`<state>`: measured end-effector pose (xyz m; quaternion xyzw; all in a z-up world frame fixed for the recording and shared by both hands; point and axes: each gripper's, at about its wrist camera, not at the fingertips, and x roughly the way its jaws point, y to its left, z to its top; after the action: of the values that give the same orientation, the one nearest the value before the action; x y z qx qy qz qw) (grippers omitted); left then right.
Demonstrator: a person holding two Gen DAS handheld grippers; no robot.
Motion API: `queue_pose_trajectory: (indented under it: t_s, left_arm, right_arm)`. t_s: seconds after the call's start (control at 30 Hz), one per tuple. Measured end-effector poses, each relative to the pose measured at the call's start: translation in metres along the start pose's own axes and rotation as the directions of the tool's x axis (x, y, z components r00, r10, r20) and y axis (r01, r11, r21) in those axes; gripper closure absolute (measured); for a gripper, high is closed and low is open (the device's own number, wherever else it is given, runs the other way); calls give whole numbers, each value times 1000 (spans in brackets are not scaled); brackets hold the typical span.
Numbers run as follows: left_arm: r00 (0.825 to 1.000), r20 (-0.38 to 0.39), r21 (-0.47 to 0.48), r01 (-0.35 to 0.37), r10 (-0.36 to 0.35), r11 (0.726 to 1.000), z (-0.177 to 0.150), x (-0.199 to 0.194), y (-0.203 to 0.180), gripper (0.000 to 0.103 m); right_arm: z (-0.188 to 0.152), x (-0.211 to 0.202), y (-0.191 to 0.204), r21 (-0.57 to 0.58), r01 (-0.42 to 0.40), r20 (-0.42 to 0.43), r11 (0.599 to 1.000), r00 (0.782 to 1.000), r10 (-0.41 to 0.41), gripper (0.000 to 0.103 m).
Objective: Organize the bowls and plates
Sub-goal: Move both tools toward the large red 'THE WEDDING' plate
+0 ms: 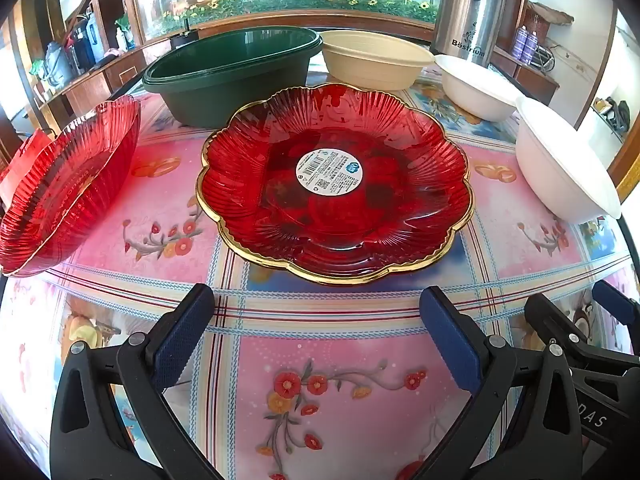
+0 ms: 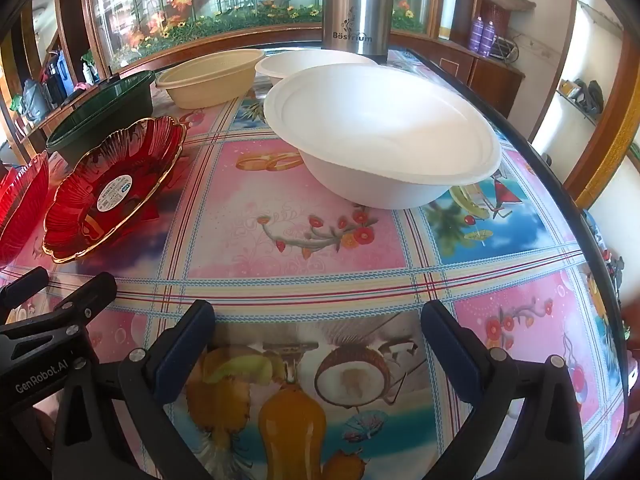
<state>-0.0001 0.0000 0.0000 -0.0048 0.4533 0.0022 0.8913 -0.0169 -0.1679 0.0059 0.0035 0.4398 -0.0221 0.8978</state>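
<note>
A red gold-rimmed plate [image 1: 336, 184] with a round label lies just ahead of my open, empty left gripper [image 1: 316, 304]; it also shows in the right wrist view [image 2: 112, 192]. A second red plate [image 1: 64, 188] sits at the left. Behind stand a dark green bowl [image 1: 232, 76], a beige bowl [image 1: 372, 60] and two white bowls [image 1: 476, 88] [image 1: 560, 168]. My right gripper [image 2: 318, 320] is open and empty, short of the nearest white bowl [image 2: 380, 136]. The right gripper also shows at the lower right of the left wrist view [image 1: 576, 308].
A steel thermos [image 2: 356, 4] stands at the back of the table behind the white bowls. The table has a flowered glossy cloth [image 2: 320, 248] and its dark edge [image 2: 560, 184] runs along the right. Wooden cabinets surround the room.
</note>
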Motion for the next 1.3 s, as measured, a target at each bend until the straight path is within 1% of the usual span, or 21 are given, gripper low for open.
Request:
queue_pose_trajectory:
  t_s: [0.27, 0.43, 0.6, 0.8, 0.93, 1.03, 1.1, 1.3]
  left_arm:
    - [1000, -14, -7, -2, 2, 1000, 1, 2, 1, 0]
    - [1000, -16, 7, 8, -7, 1000, 5, 5, 2, 0]
    - [999, -32, 14, 5, -5, 1000, 0, -2, 8, 0]
    - [998, -59, 1, -5, 5, 1000, 0, -5, 20, 0]
    - [999, -51, -23, -5, 4, 1000, -1, -17, 37, 0]
    - [999, -43, -40, -7, 5, 999, -3, -29, 50, 0]
    - [999, -44, -57, -2, 0, 998, -4, -36, 59, 0]
    - [999, -40, -85, -25, 22, 996, -9, -52, 91, 0]
  right_arm:
    - [0, -1, -1, 9, 2, 1, 1000, 1000, -2, 0]
    - [-1, -1, 0, 11, 7, 1, 1000, 1000, -7, 0]
    - [-2, -1, 1, 3, 6, -1, 1000, 1000, -6, 0]
    - [-2, -8, 7, -15, -3, -35, 1000, 999, 2, 1]
    - [2, -30, 17, -45, -43, 5, 998, 999, 44, 1]
    - [3, -41, 29, -64, -99, -28, 993, 995, 98, 1]
    - [2, -46, 39, -82, -119, -44, 989, 992, 116, 1]
    - [1, -59, 69, -161, -171, -107, 972, 982, 155, 1]
